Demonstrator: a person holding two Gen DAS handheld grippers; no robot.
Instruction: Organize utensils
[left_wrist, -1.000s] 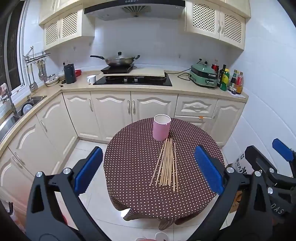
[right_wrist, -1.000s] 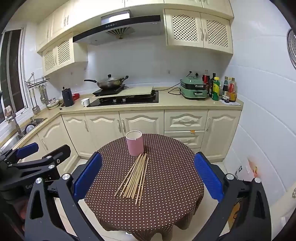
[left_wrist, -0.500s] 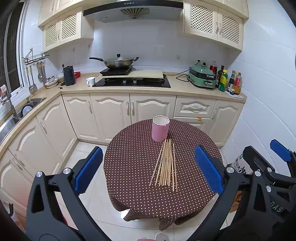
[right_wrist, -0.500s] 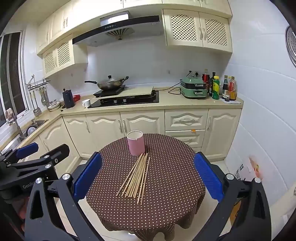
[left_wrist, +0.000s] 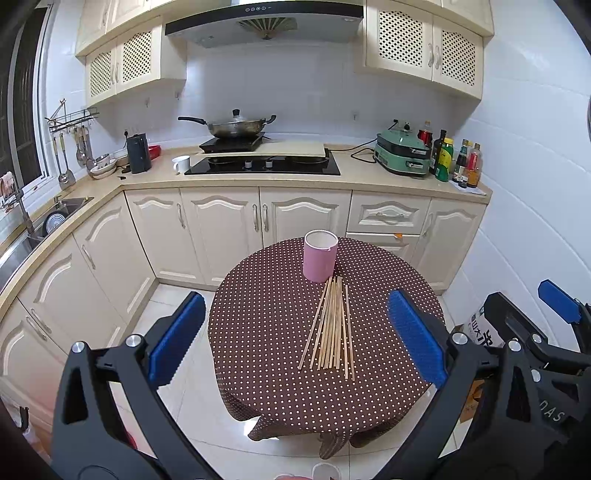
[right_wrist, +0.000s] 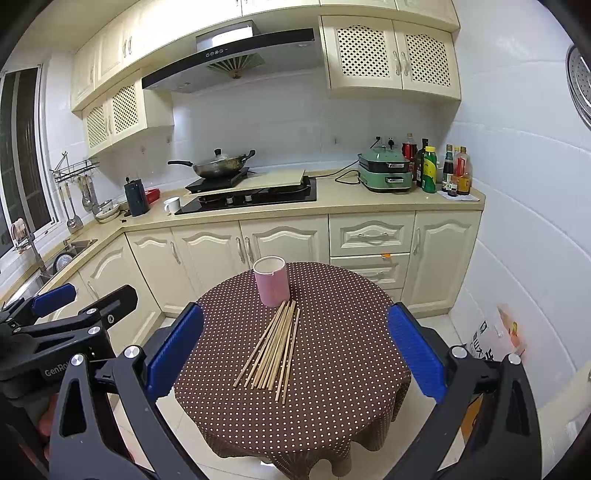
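Note:
Several wooden chopsticks (left_wrist: 334, 326) (right_wrist: 273, 347) lie in a loose bundle on a round table covered by a brown dotted cloth (left_wrist: 266, 332) (right_wrist: 340, 369). An upright pink cup (left_wrist: 320, 255) (right_wrist: 271, 281) stands just behind their far ends. My left gripper (left_wrist: 295, 338) is open, well back from the table, with nothing between its blue pads. My right gripper (right_wrist: 293, 350) is also open and empty, held at a similar distance. Each gripper shows at the edge of the other's view.
Cream kitchen cabinets and a counter (left_wrist: 369, 177) run behind the table, with a hob, a wok (left_wrist: 236, 127), a green cooker (left_wrist: 402, 151) and bottles. A sink (left_wrist: 55, 218) is at the left. A white bag (right_wrist: 495, 339) sits on the tiled floor at the right.
Both views have tilted and shifted slightly; the table and cup sit a little differently in frame. Both grippers stay open, and the chopsticks and cup have not moved.

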